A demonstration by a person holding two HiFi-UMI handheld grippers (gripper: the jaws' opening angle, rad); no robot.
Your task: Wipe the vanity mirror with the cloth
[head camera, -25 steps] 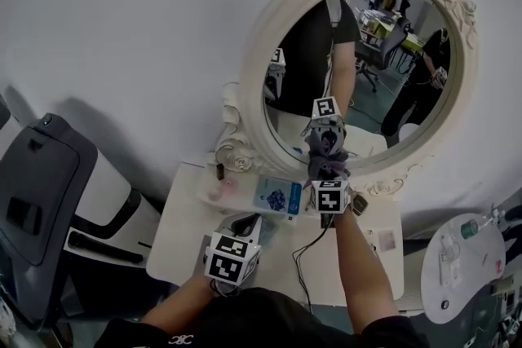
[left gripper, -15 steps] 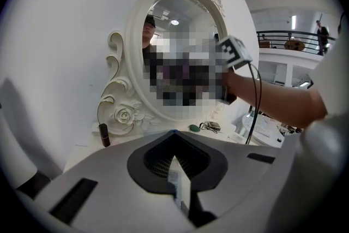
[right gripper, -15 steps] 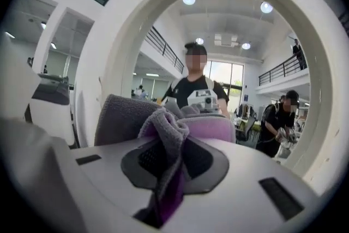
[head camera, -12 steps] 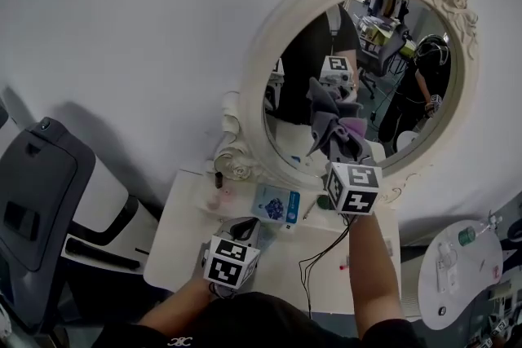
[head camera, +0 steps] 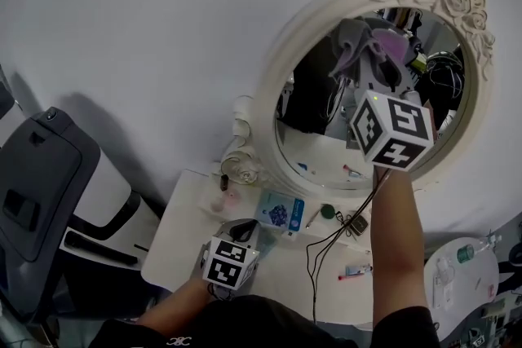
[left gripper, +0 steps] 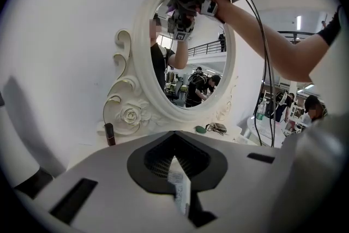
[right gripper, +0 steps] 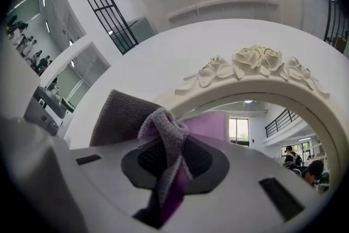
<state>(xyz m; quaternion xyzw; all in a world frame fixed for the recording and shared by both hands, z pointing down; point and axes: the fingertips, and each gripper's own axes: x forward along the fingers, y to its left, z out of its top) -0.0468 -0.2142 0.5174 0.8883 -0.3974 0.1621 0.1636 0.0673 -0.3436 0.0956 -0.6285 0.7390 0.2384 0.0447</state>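
Plain white wall (head camera: 139, 12), white tabletop (head camera: 181, 236), grey chair (head camera: 37, 191) at left, round side table (head camera: 469, 277) at right

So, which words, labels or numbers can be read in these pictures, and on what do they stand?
Nothing can be read.
Blue box: print too small.
White slip at the left gripper: print blurred.
Cloth in the right gripper: no label shows.
Cubes on both grippers: black square markers only, no letters.
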